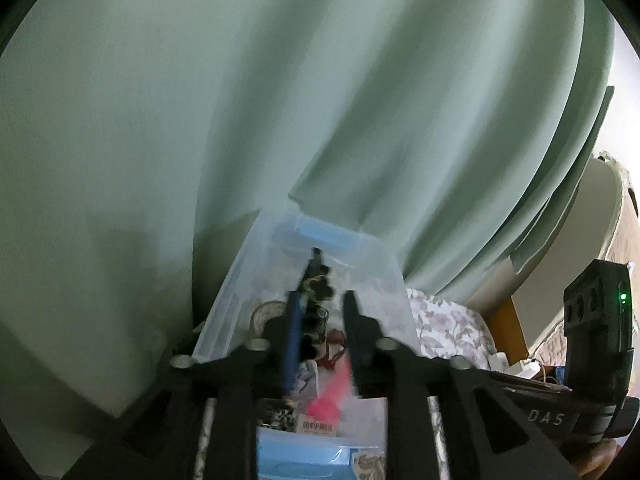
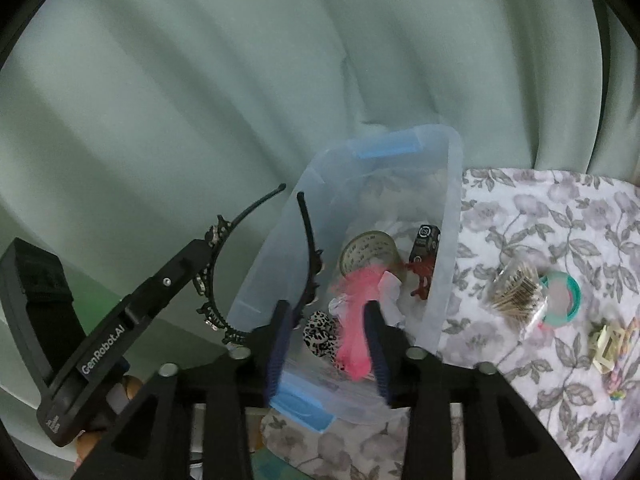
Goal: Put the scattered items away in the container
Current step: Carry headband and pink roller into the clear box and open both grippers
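A clear plastic container (image 2: 448, 240) with blue handles stands on a floral cloth; it also shows in the left wrist view (image 1: 224, 300). Inside lie a pink feather (image 2: 356, 320), a tape roll (image 2: 368, 252), a leopard scrunchie (image 2: 320, 334), a red clip (image 2: 420, 276) and a black box (image 2: 426, 240). My left gripper (image 1: 318, 300) holds a black decorated headband (image 2: 216, 276) at the container's left rim; in its own view the headband (image 1: 316, 280) sits between the fingers. My right gripper (image 2: 328, 312) is open and empty over the container's near end.
On the cloth (image 2: 540, 216) right of the container lie a bag of cotton swabs (image 2: 516, 288), a teal tape roll (image 2: 564, 296), a cream hair claw (image 2: 608, 344) and a colourful item (image 2: 620, 376). A green curtain (image 2: 200, 80) hangs close behind.
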The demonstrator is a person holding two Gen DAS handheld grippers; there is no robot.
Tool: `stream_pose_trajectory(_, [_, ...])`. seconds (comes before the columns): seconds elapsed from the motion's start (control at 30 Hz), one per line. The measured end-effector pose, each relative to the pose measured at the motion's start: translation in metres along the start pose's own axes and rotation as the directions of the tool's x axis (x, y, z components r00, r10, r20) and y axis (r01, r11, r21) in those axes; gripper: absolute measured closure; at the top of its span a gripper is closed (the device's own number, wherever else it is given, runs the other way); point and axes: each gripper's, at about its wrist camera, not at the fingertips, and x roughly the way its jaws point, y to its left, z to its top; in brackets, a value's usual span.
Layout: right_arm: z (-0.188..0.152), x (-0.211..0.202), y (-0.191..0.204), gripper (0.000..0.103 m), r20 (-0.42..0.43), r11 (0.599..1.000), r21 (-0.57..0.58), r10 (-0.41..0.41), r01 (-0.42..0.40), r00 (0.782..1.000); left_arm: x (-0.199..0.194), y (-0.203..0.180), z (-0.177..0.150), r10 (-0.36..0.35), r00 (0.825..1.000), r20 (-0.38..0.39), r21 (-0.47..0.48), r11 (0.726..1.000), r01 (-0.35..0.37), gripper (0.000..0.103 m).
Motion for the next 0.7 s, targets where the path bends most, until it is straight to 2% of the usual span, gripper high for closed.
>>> stream_pose_trajectory(0.3, [-0.004, -0.006, -0.006, 0.048, 0.003, 1.0, 0.019, -0.006, 0.006, 1.0, 0.002, -0.01, 0.0, -0.003, 1.0, -0.012, 0.013, 1.0, 0.003, 0.035])
stream_pose_trajectory(0.7, [-0.015, -0.019, -0.02, 0.034, 0.018, 0.999, 0.047, -0.011, 0.01, 1.0, 0.007, -0.023, -0.005, 0.024, 0.998, -0.053, 0.032, 0.999, -0.022, 0.022])
